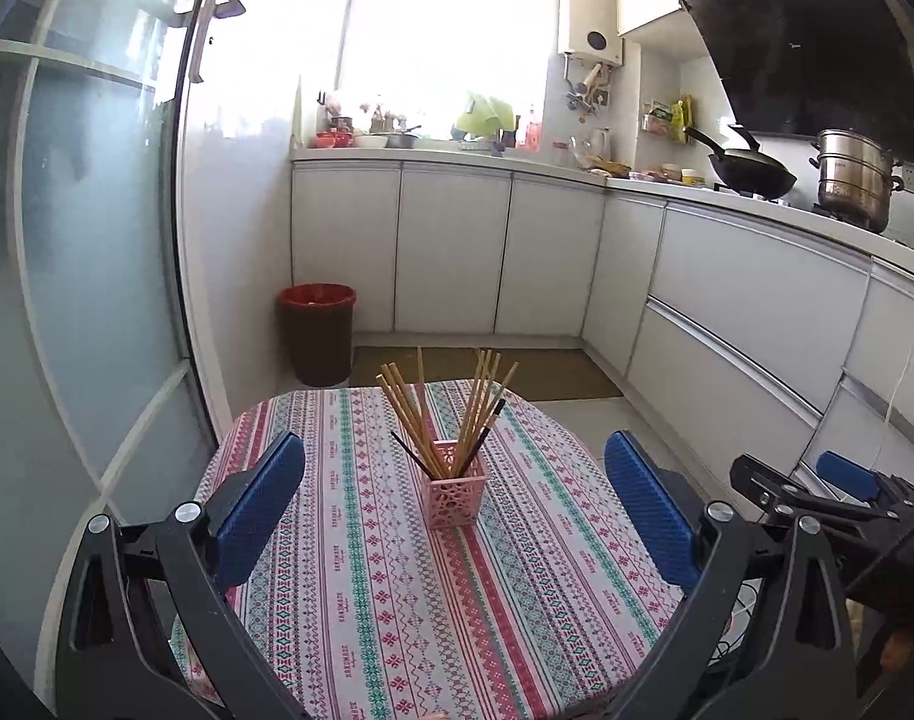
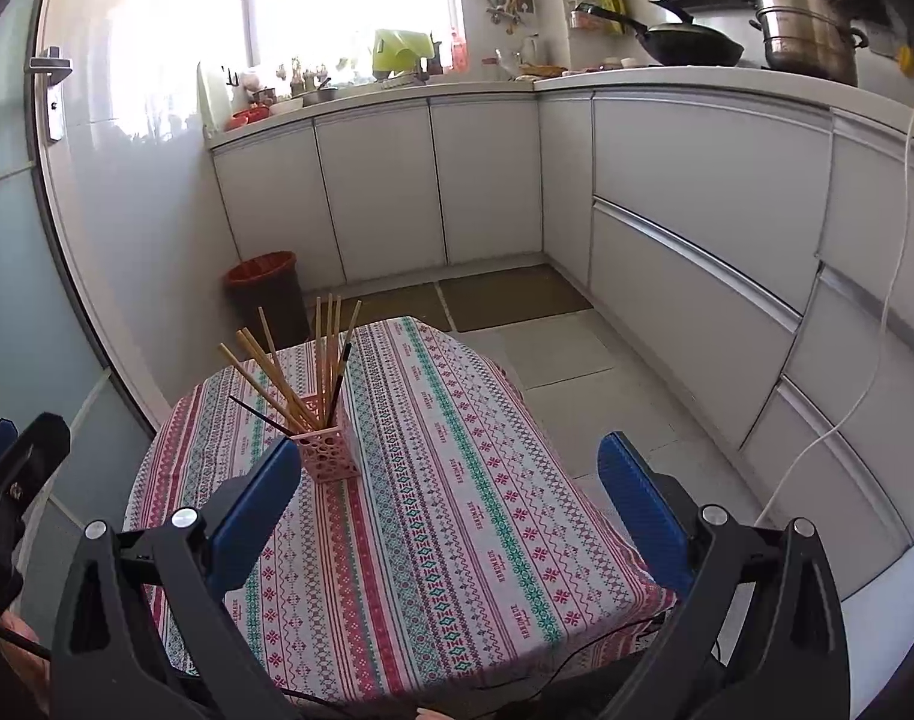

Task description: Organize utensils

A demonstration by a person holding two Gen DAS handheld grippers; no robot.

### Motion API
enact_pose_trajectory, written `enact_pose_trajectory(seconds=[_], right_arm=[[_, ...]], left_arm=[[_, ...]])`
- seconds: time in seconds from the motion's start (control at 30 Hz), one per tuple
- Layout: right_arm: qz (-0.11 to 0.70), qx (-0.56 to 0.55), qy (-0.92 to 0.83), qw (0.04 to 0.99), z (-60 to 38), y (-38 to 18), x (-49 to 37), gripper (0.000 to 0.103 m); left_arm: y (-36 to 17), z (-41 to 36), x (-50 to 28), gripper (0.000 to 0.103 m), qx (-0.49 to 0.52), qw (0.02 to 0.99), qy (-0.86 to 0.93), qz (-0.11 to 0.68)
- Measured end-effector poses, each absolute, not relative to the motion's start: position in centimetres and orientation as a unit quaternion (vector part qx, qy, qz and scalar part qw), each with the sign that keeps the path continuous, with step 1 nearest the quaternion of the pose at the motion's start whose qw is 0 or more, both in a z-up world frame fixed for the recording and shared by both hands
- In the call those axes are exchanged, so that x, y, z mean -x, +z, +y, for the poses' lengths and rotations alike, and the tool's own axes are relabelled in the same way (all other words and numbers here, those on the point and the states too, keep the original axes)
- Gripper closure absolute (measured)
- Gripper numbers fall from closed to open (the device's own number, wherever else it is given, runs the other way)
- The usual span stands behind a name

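Pink plastic with a pierced pattern forms the small square holder (image 1: 455, 483), which is stood upright on the table (image 1: 360, 570), somewhat nearer the far edge than the near one and well away from the side edges. The table is covered by a striped cloth in red, green and white. In the holder the chopsticks (image 1: 450, 414) are gathered: most are of pale wood, and at least two dark ones (image 1: 478, 438) are mixed among them. They are fanned outward and leaned on the rim, probably because the holder is short and wide for such long sticks.

The left claw (image 1: 455, 507) is held wide open and empty above the near part of the table, with the holder seen between its blue pads (image 1: 258, 507). The right claw (image 2: 450, 501) is spread apart as well, with nothing in it, and is pointed more toward the right edge, so the holder (image 2: 327, 453) appears just past its left pad. It is judged that the sorting is either finished or not yet begun (no loose utensil is seen on the cloth).

The near edge of the table is cut off by the claw frames. The lower ends of the chopsticks are hidden inside the holder, so an exact count cannot be given.
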State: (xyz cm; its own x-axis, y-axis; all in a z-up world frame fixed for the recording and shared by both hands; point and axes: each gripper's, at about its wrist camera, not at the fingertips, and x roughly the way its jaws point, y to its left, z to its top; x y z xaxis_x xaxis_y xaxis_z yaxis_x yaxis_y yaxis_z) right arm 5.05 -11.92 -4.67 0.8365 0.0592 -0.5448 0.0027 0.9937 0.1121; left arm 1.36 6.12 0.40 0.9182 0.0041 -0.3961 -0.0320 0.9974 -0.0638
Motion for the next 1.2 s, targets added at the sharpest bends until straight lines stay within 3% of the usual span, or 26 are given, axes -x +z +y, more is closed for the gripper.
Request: enact_pose_trajectory(seconds=[1.2], right_arm=[[0.303, -0.059, 0.026, 0.951, -11.93, -4.83, -4.97, 0.007]], left_arm=[[-0.15, 5.83, -2.09, 0.007, 0.031, 0.973, 0.014, 0.23]])
